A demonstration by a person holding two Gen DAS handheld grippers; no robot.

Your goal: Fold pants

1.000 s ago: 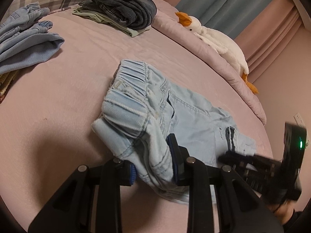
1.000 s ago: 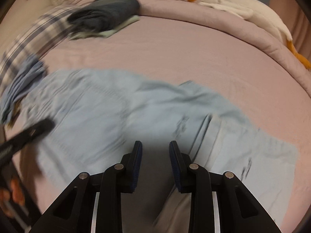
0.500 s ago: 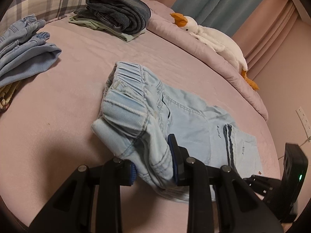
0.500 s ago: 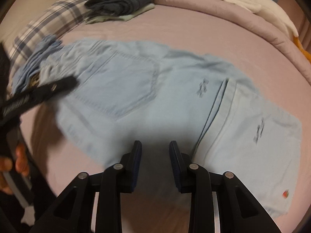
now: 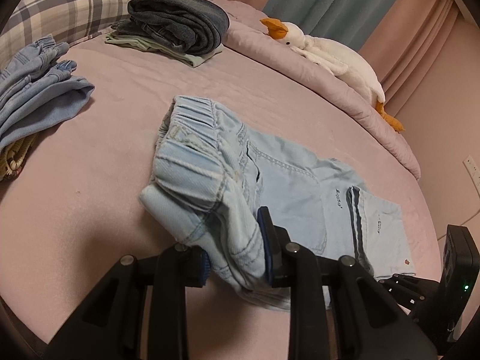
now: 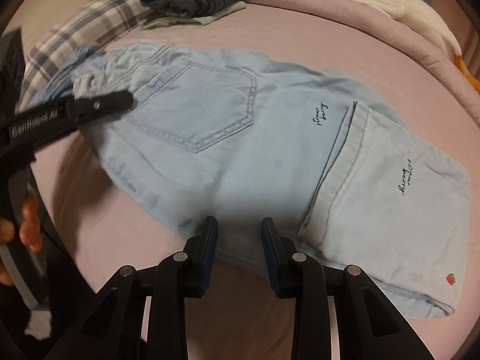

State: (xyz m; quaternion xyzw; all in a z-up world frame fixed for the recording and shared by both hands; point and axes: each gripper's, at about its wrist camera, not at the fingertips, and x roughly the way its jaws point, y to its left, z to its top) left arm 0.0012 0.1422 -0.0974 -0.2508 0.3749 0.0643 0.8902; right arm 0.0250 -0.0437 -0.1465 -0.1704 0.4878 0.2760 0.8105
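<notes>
Nearest the left wrist camera, the left gripper [image 5: 235,250] has its fingers pinching a bunched fold of the light-blue pants [image 5: 285,186] at the waistband end, lifting that corner slightly off the pink bed [image 5: 90,180]. In the right wrist view, the right gripper [image 6: 237,246] hovers over the lower edge of the pants, its fingers spread with nothing between them (only fabric and bed below the gap). The pants lie mostly flat on the bed, back pocket up, long axis running across the right wrist view: elastic waistband toward the left, folded-back leg cuffs toward the right. A person's hand [image 6: 21,225] holds the left gripper's handle. Farther off lie a blue denim pile [image 5: 36,90], a folded dark garment stack [image 5: 177,27], a plaid pillow [image 5: 69,9] and a plush duck [image 5: 324,51].
</notes>
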